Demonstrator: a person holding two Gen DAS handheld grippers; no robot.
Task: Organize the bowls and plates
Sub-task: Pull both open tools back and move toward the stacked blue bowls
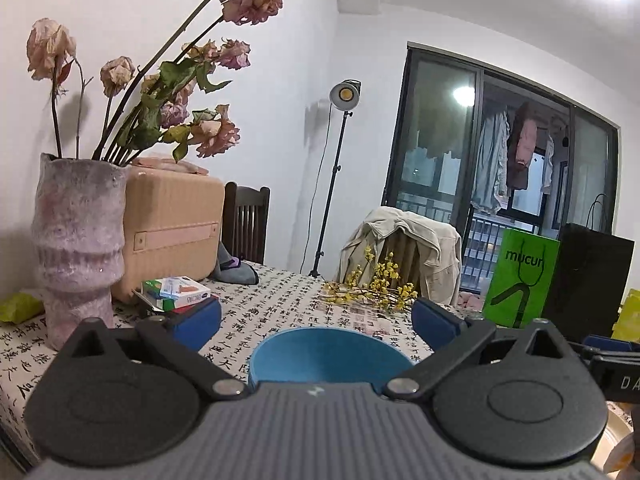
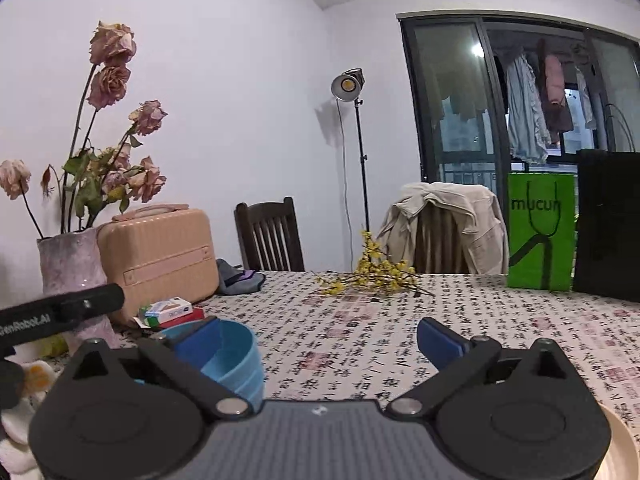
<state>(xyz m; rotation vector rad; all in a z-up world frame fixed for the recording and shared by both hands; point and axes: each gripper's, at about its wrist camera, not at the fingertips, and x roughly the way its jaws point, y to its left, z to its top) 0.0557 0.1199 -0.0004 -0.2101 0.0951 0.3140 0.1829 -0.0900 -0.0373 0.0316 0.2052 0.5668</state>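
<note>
**Both grippers free, blue bowls parked: picking the next piece cleanly**

Calligraphy-printed cloth covers the table [image 2: 460,320], which sits in a white-walled room with a dark balcony door and a lamp on a stand behind it. Along the far and left edges stand a mottled pink vase [image 1: 76,240] of dried roses, a peach suitcase [image 2: 160,256], small boxes [image 1: 180,292], a spray of yellow flowers [image 2: 372,276] and a green bag [image 2: 540,232].

The left gripper [image 1: 316,316] is spread as wide as it goes, nothing between its blue pads. Directly below and in front of it sits the blue bowl [image 1: 328,356], upright on the cloth and touched by neither finger. In the right wrist view that bowl shows stepped walls, so it looks like several bowls nested into one stack. The right gripper [image 2: 320,340] is likewise fully spread and empty; its left finger only overlaps the bowl in the picture, and I cannot tell that it touches.

My reading: the bowl stack is set down and both tools are free for the next piece. A pale rim [image 2: 624,440] at the lower right of the right view is probably a plate, though too little shows to be sure.

To do this well, lift both grippers clear of the blue rim before swinging sideways, since a wide-open finger can catch it and drag the stack. Approach any plate low and level, one pad under the rim and one over. Keep away from the vase, which is tall, top-heavy and close to the left hand's path.
</note>
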